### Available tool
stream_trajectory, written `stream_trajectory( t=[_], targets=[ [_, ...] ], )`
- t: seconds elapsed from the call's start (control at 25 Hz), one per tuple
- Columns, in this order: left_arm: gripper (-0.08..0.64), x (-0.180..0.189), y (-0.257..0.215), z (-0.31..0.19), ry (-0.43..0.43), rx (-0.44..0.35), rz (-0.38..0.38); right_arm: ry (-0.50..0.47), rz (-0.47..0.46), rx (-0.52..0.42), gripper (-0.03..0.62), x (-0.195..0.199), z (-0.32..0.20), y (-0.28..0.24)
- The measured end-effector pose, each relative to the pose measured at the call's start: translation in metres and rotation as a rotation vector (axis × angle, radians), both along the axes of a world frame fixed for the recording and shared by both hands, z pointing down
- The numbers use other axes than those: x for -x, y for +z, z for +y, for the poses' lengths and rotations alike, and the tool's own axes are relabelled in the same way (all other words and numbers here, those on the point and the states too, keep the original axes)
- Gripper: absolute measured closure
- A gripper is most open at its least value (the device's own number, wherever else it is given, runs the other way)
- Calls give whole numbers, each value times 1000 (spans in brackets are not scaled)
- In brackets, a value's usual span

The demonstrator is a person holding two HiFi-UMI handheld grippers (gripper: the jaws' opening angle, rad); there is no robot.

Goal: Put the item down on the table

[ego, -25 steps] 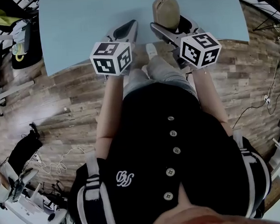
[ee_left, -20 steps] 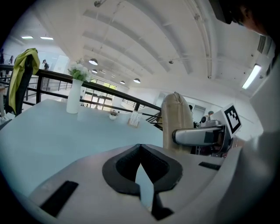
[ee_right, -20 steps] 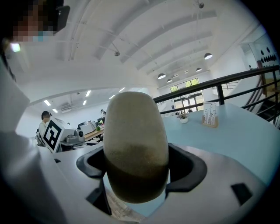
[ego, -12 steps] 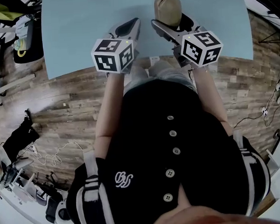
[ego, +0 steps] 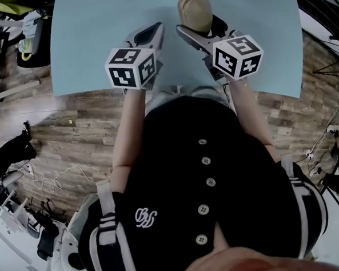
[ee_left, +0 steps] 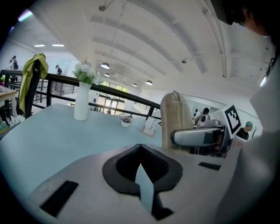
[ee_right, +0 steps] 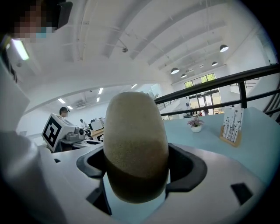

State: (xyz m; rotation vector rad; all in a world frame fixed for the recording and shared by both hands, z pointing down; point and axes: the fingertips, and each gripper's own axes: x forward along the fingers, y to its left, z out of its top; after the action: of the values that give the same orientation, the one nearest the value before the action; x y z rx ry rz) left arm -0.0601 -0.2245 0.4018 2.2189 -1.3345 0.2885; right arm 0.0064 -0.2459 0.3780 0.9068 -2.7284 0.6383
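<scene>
a white vase (ee_left: 81,105) holding white flowers (ee_left: 86,72) stands upright far back on the pale blue table (ego: 95,39). a small pot (ee_left: 126,124) with a little plant sits nearer, just beside a card stand (ee_left: 150,127).

count: two grippers, each with one marker cube, one tan item, one vase, one small pot, one card stand.

the right gripper (ego: 199,28) is clamped on the tan item (ego: 194,9), a rounded fabric thing held upright, one jaw on each side. it is over the table's near part. whether its base touches the top cannot be told. the left gripper (ee_left: 140,146) has its jaws brought together with nothing between them, and hangs just beside the right one.

against half a second ago, both grippers sit further in over the table, their cubes now over the blue top rather than its edge, and the card stand has come into the head view at the top.
</scene>
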Motion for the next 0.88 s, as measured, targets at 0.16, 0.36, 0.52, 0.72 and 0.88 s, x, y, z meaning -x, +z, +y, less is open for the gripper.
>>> stream_trajectory(
  t=[0.16, 0.36, 0.52, 0.72, 0.88],
  targets=[
    [551, -3, 3, -5, -23, 4, -1, -31, 1, 4, 187, -1, -6, 3],
    [551, -15, 8, -11, -39, 20, -2, -63, 9, 14, 187, -10, -11, 8],
    [551, -15, 12, -14, -32, 20, -4, -64, 15, 23, 187, -9, -17, 16],
    [551, -14, 15, -15, -40, 28, 6, -66, 23, 32, 187, -11, -19, 19],
    [551, -6, 19, -18, -40, 35, 17, -62, 39, 39, 188, -6, -21, 24]
  ],
)
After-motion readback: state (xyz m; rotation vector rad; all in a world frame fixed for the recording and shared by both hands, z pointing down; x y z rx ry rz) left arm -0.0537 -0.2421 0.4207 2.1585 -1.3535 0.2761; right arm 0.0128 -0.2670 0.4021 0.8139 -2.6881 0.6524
